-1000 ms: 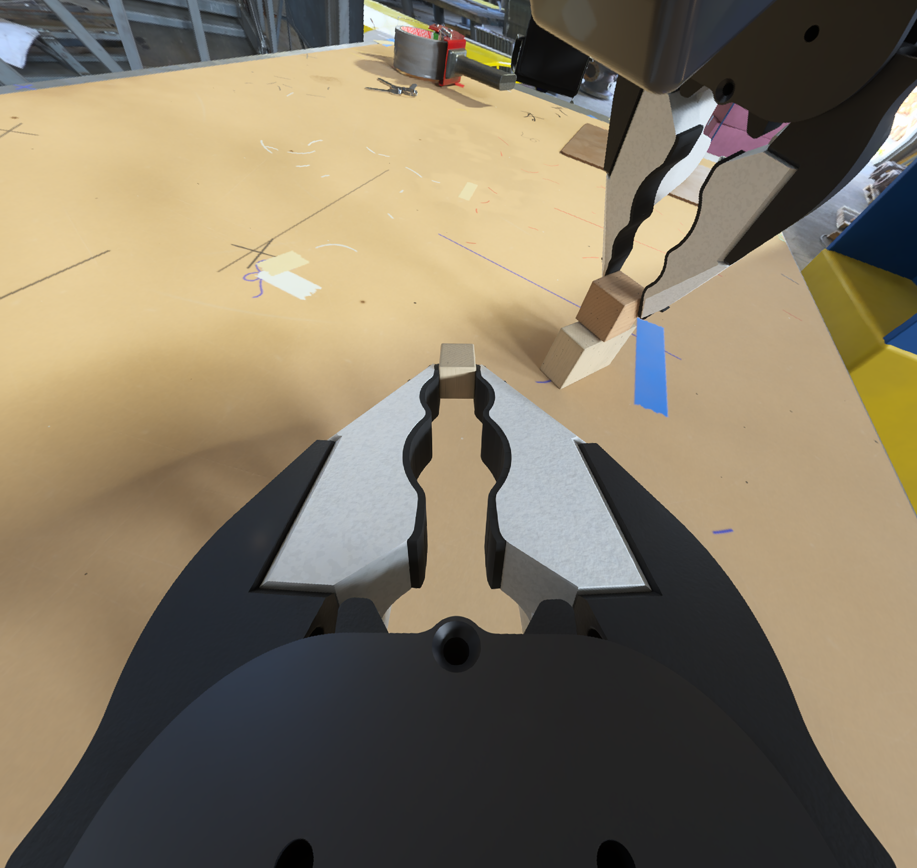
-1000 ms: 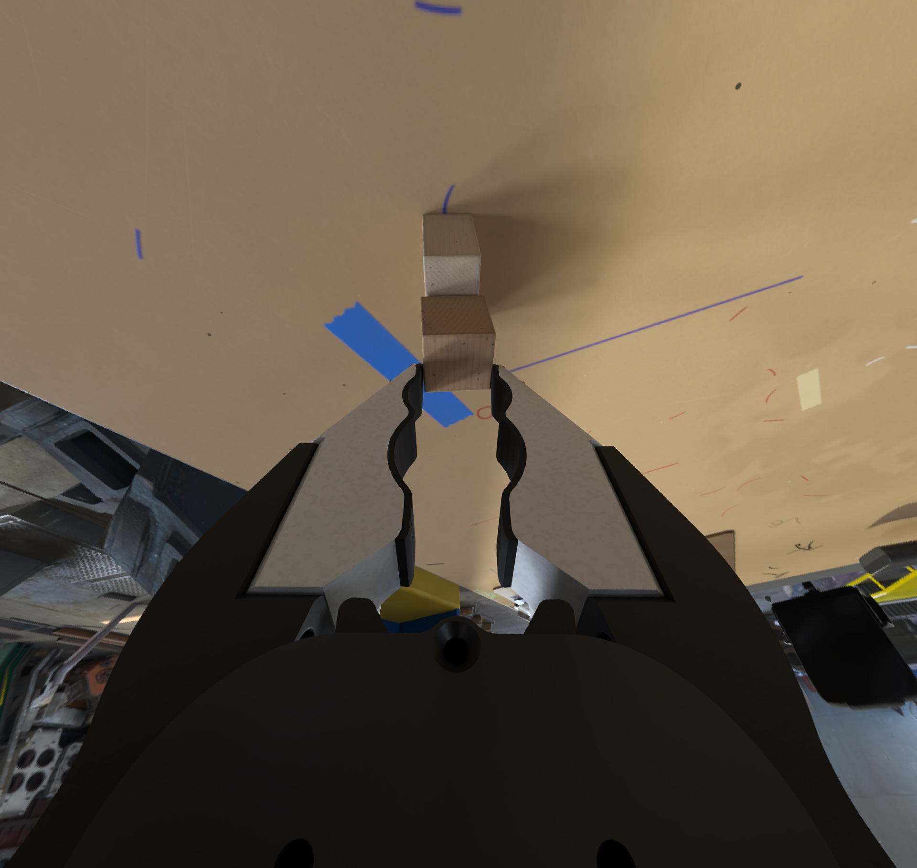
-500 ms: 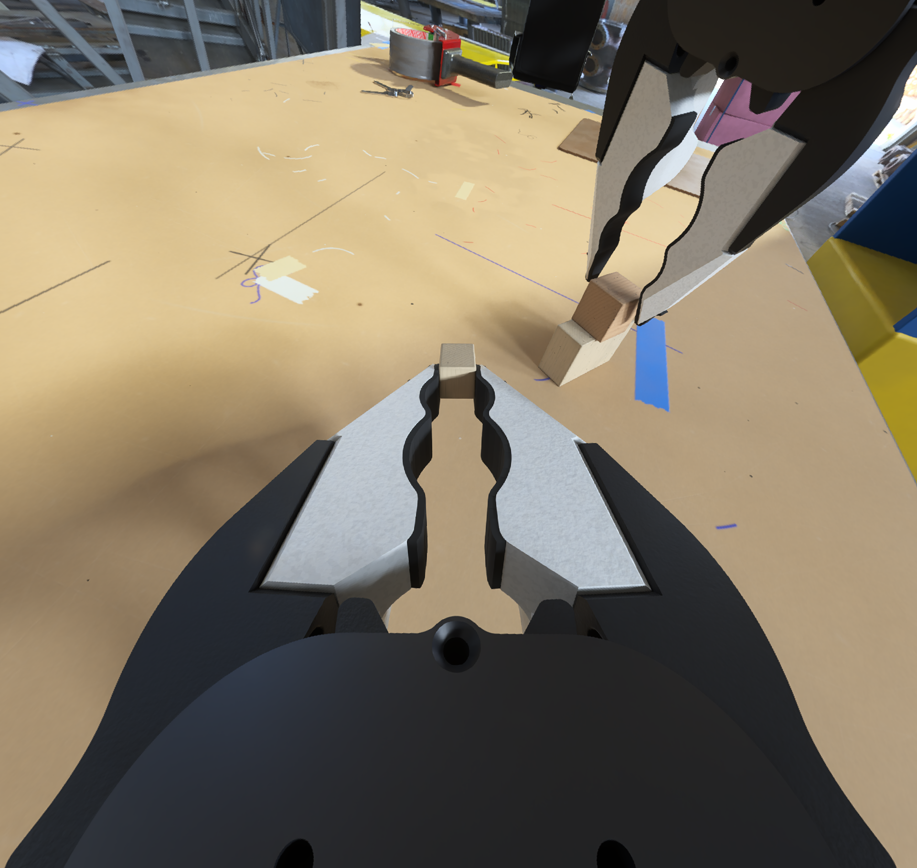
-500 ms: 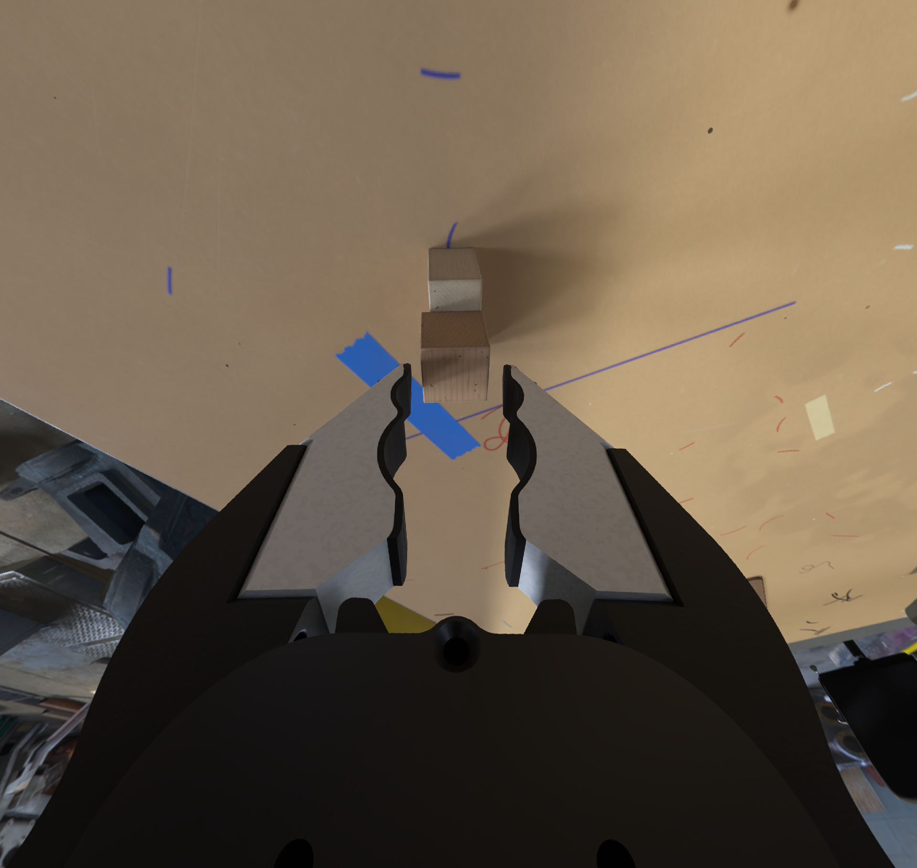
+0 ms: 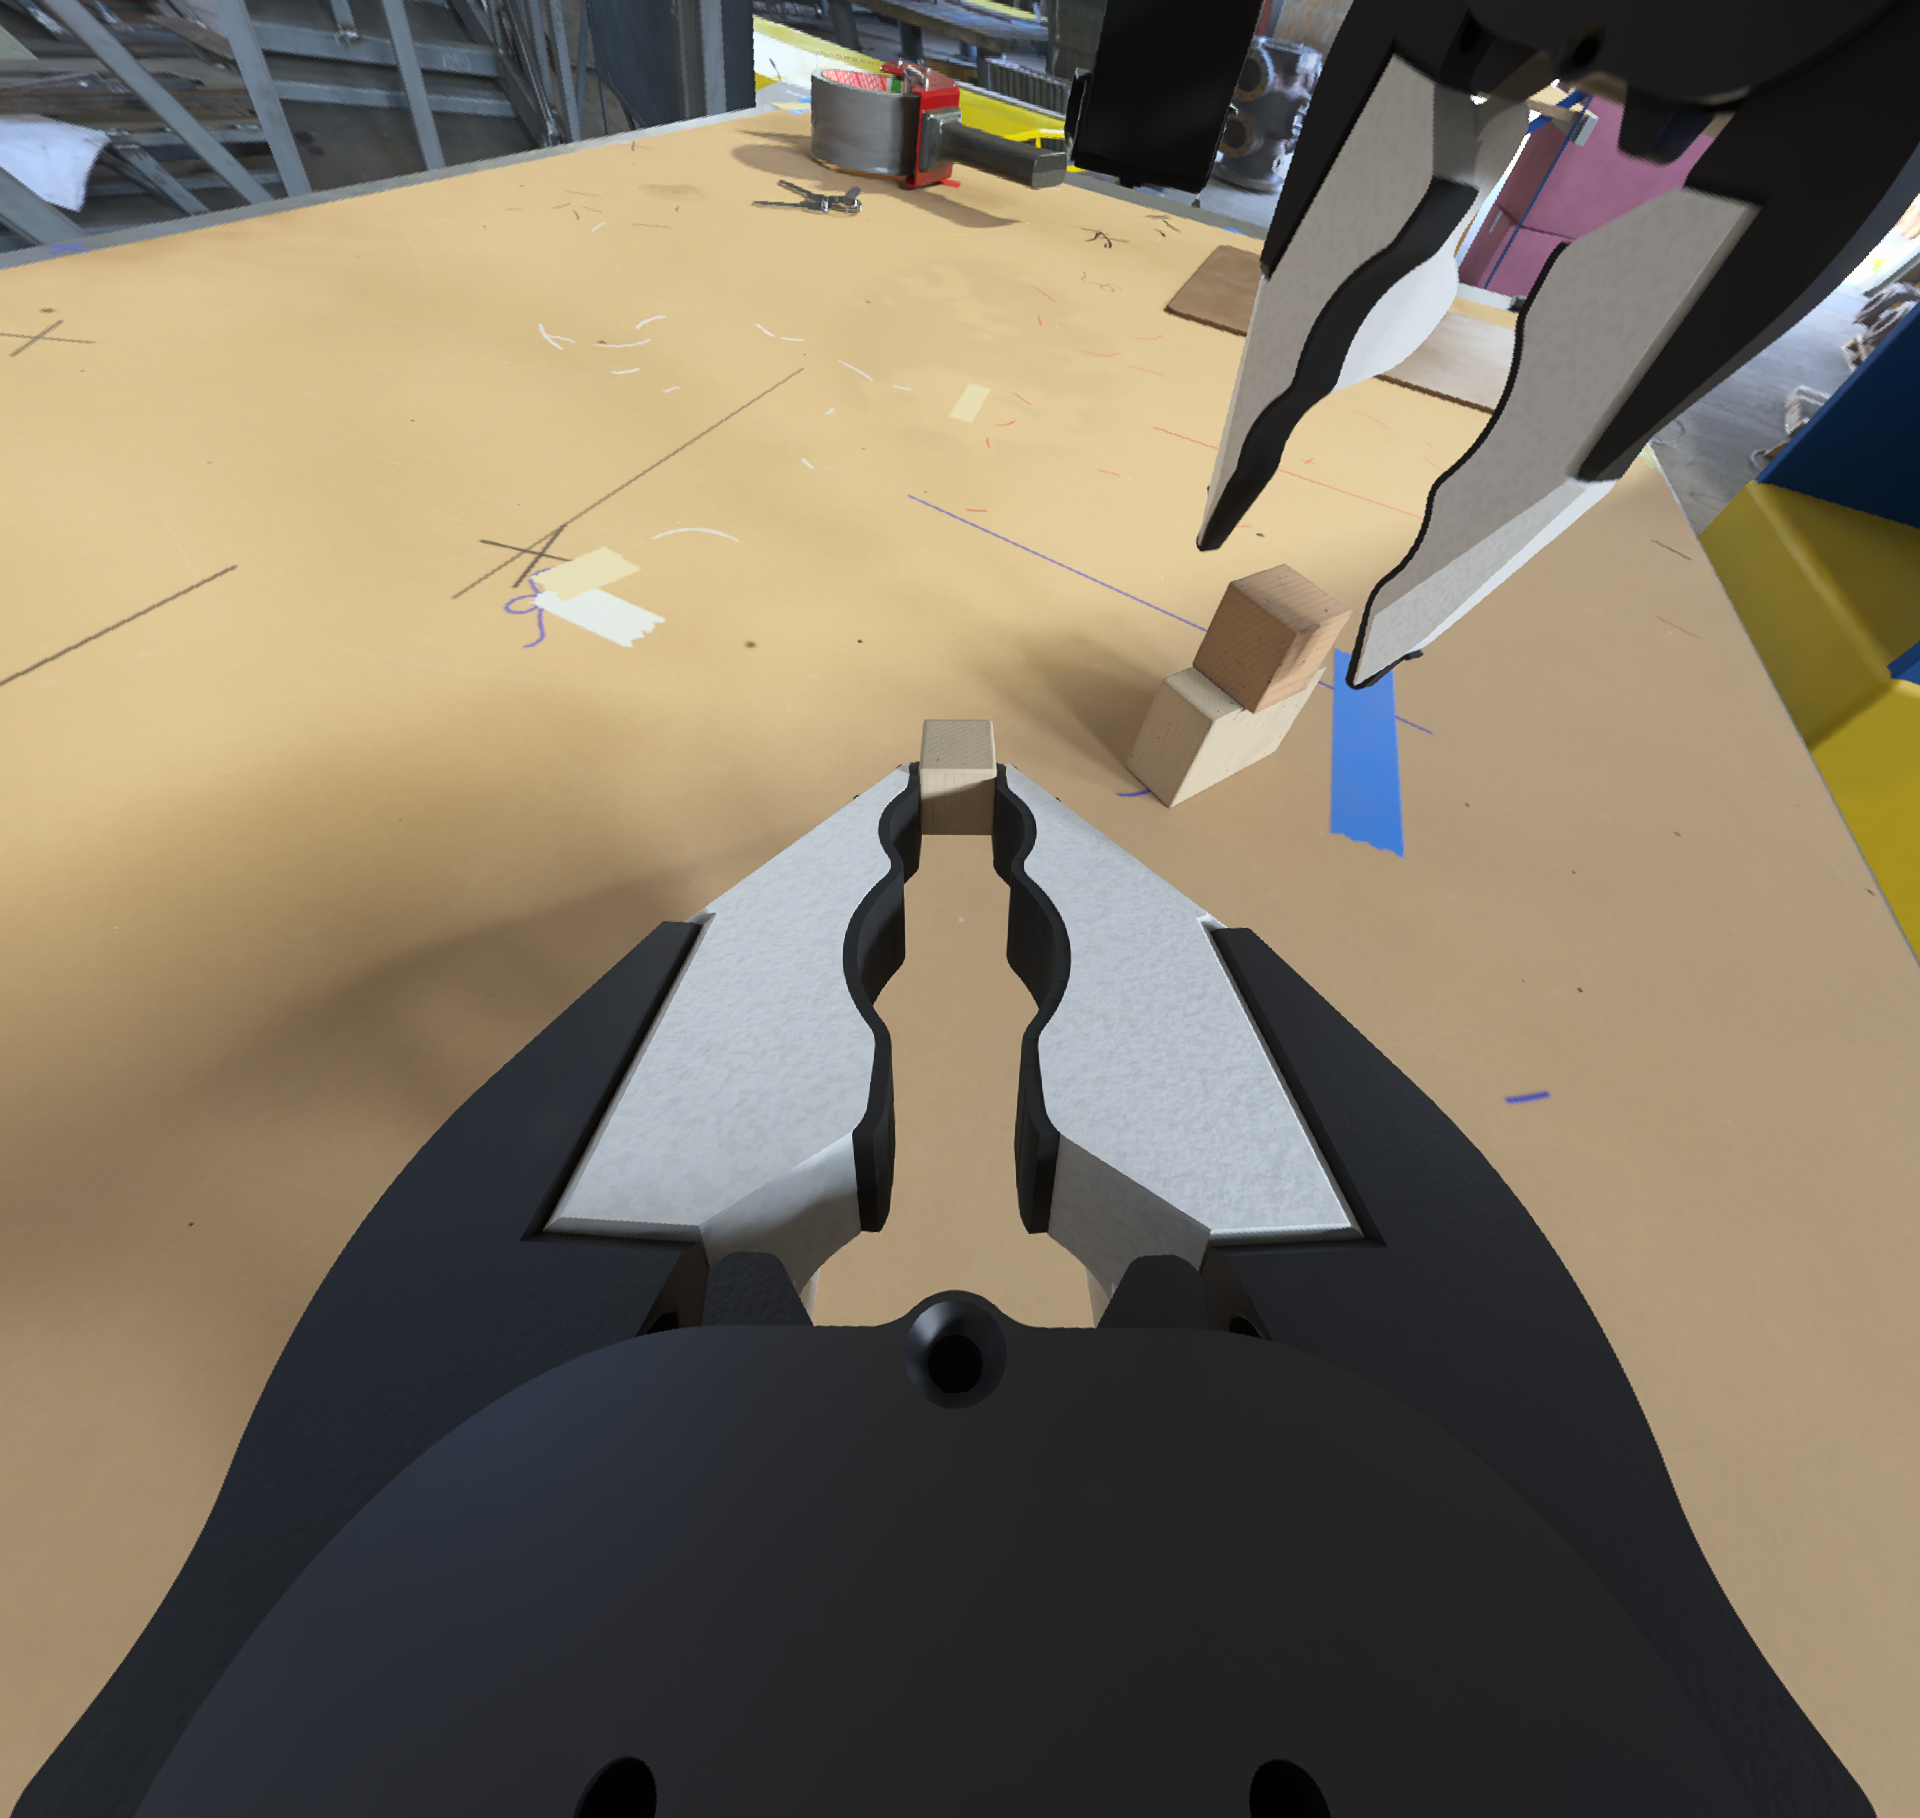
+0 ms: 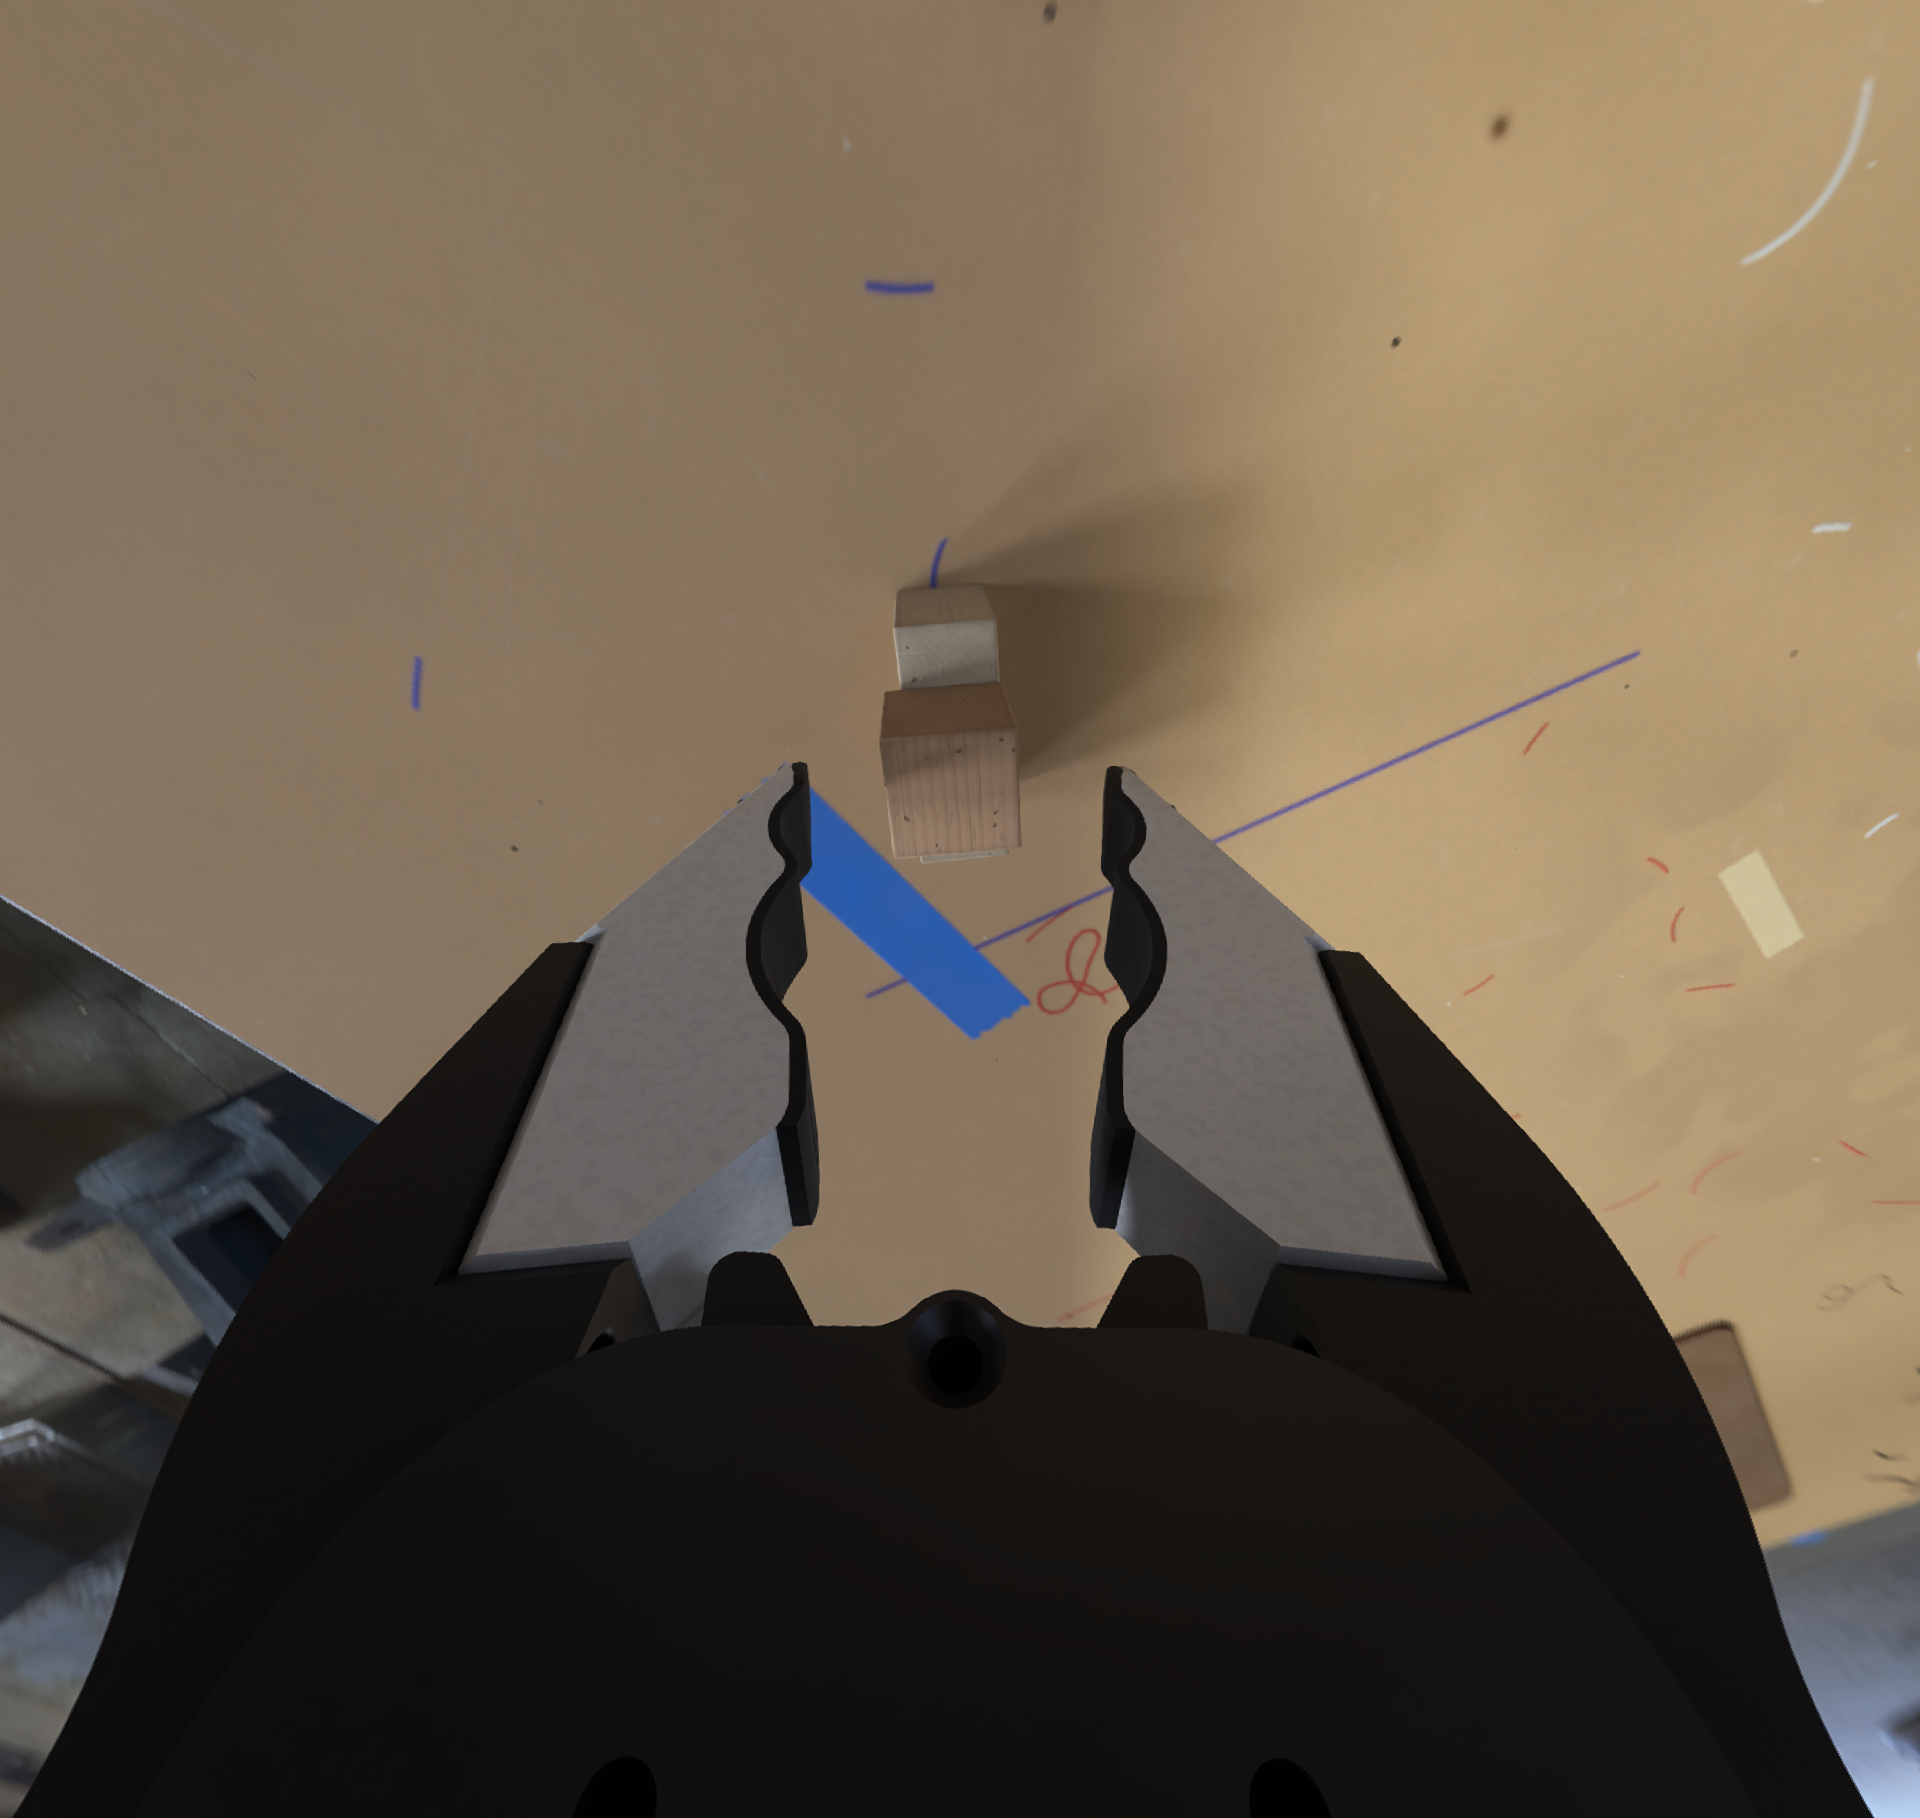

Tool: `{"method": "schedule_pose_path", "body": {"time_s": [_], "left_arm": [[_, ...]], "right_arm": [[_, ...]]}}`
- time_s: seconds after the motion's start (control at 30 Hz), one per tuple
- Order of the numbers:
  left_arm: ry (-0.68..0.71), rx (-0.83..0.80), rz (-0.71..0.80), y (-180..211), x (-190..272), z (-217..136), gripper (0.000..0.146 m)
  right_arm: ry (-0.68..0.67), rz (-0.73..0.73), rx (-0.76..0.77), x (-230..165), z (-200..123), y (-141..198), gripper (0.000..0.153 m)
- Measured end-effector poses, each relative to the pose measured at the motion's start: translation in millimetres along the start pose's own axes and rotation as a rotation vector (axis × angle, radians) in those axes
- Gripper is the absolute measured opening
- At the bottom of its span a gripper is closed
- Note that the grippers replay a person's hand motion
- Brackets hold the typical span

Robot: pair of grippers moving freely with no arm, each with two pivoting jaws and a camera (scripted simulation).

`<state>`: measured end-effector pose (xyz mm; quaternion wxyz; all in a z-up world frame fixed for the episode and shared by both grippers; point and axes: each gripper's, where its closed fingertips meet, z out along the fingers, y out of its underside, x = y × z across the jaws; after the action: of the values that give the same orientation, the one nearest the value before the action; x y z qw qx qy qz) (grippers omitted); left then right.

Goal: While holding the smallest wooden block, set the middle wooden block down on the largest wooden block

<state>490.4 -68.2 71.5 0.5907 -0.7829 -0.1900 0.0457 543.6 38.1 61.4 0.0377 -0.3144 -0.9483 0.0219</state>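
My left gripper (image 5: 957, 781) is shut on the smallest wooden block (image 5: 957, 766), a pale cube held above the table. Ahead to the right, the middle wooden block (image 5: 1270, 634), darker brown, rests on the largest wooden block (image 5: 1205, 742), a pale one on the table. My right gripper (image 5: 1294, 610) hangs open just above and beside that stack, touching neither block. In the right wrist view the right gripper (image 6: 954, 792) is open and empty, with the middle block (image 6: 948, 769) and the largest block (image 6: 943, 634) beyond its tips.
A strip of blue tape (image 5: 1366, 760) lies on the tan table right of the stack. A tape roll with a red holder (image 5: 883, 121), keys (image 5: 821, 201) and a dark board (image 5: 1221, 288) sit at the far edge. A yellow and blue structure (image 5: 1829, 625) stands past the right edge.
My right gripper let go of the middle block, opened wide and rose away from the stack. The middle block stays on the largest block. My left gripper still holds the smallest block.
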Motion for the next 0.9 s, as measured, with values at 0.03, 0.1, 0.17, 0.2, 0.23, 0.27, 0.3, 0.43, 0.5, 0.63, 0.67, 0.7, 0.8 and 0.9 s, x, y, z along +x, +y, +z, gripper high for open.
{"method": "schedule_pose_path", "body": {"time_s": [0.03, 0.1, 0.17, 0.2, 0.23, 0.27, 0.3, 0.43, 0.5, 0.63, 0.67, 0.7, 0.8, 0.9], "left_arm": [[0.000, 0.000, 0.001, 0, 0, 0, 0.012], [0.000, 0.001, 0.003, 0, 0, 0, 0.012], [0.001, 0.002, 0.004, 0, 1, 0, 0.012], [0.001, 0.002, 0.005, 0, 1, 0, 0.012], [0.001, 0.002, 0.006, 0, 1, 0, 0.012], [0.001, 0.002, 0.007, 0, 1, 0, 0.012], [0.001, 0.002, 0.007, 0, 1, 0, 0.012], [0.001, 0.003, 0.009, 0, 2, 0, 0.012], [0.000, 0.003, 0.011, 0, 2, 0, 0.012], [-0.002, 0.002, 0.021, 0, 3, 0, 0.012], [-0.003, 0.001, 0.024, 0, 3, 0, 0.012], [-0.005, 0.000, 0.026, 0, 3, 0, 0.012], [-0.008, -0.001, 0.030, 0, 3, 1, 0.012], [-0.008, -0.002, 0.032, 0, 3, 1, 0.012]], "right_arm": [[-0.006, 0.014, 0.030, 0, -3, -2, 0.059], [-0.012, 0.039, 0.099, 1, -8, -6, 0.059], [-0.009, 0.068, 0.165, 4, -13, -11, 0.059], [-0.011, 0.084, 0.200, 5, -16, -14, 0.060], [-0.021, 0.107, 0.242, 6, -19, -17, 0.061], [-0.034, 0.136, 0.283, 7, -24, -20, 0.061], [-0.036, 0.171, 0.320, 9, -28, -21, 0.062], [0.009, 0.347, 0.416, 25, -46, -17, 0.066], [0.010, 0.461, 0.422, 31, -49, -8, 0.071], [-0.018, 0.673, 0.399, 30, -43, 10, 0.080], [-0.042, 0.709, 0.387, 25, -39, 13, 0.082], [-0.069, 0.745, 0.380, 21, -36, 15, 0.084], [-0.125, 0.857, 0.401, 12, -32, 17, 0.093], [-0.199, 0.989, 0.440, 7, -32, 18, 0.097]]}}
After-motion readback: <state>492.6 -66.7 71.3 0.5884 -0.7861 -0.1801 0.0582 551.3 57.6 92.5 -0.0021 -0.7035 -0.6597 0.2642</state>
